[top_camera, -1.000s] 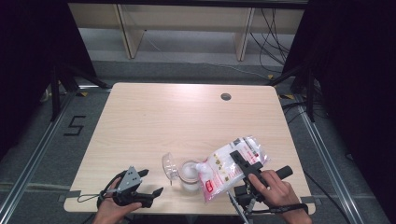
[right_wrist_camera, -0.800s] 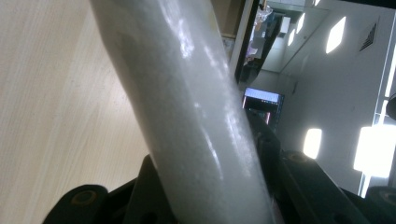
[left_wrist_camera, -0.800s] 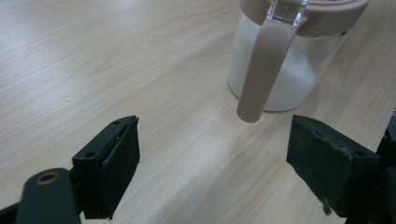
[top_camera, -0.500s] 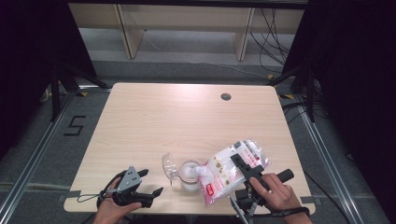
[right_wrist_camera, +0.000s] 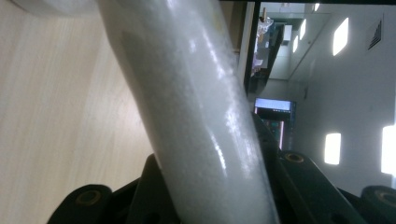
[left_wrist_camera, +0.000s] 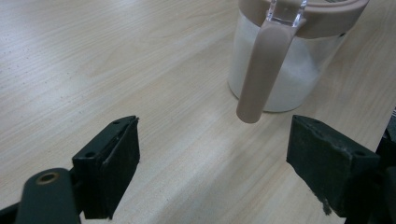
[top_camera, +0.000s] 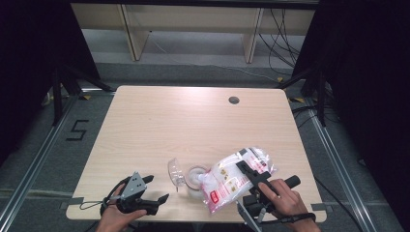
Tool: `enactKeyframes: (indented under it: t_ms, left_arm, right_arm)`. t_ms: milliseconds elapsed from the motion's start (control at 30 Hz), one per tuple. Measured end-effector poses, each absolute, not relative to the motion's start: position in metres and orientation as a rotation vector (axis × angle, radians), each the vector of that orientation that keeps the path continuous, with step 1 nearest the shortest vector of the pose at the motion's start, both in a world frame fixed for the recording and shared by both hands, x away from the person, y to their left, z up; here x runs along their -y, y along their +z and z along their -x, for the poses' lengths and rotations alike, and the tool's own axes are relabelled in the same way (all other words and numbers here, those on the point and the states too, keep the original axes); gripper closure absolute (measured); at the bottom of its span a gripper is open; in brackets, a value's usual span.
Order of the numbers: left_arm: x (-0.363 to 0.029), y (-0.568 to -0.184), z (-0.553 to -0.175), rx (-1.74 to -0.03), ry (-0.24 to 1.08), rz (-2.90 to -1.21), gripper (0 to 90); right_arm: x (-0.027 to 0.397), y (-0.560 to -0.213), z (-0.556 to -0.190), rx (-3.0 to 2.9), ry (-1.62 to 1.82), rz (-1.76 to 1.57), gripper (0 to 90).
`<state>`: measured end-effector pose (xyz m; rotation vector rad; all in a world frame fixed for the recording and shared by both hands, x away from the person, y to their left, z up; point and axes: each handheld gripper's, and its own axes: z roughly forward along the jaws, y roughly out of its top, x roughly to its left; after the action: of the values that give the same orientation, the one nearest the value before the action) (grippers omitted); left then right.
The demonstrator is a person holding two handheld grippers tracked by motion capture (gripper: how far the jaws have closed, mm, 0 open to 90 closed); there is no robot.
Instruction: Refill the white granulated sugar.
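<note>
high view: right gripper (top_camera: 252,170) clamped on a tilted bag of white granules (top_camera: 232,178), its low end over the open jar (top_camera: 196,178); left gripper (top_camera: 155,189) idle, jaws apart, jar beyond its tips. left gripper view: jar (left_wrist_camera: 292,56) approx half full, pour prob unfinished. right gripper view: bag (right_wrist_camera: 187,107) pinched btwn the jaws

A large digit "5" (top_camera: 78,130) is marked in black tape on the grey floor (top_camera: 48,145), just off the table's left edge. The clear bag (top_camera: 232,176) of white grains held over the table's near edge carries a red label (top_camera: 218,195) and small printed panels, but the print is too small to read. Nothing else here bears legible writing.
</note>
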<state>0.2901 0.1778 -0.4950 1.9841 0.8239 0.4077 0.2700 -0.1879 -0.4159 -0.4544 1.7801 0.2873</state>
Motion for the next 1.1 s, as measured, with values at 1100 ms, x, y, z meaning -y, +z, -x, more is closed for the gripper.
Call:
enactKeyframes:
  t_ms: [1100]
  left_arm:
    - [-0.178,-0.495,-0.290,-0.815,0.402,-1.981,16.9]
  right_arm:
    - [0.215,-0.442,-0.290,-1.967,0.691,0.241,75.6]
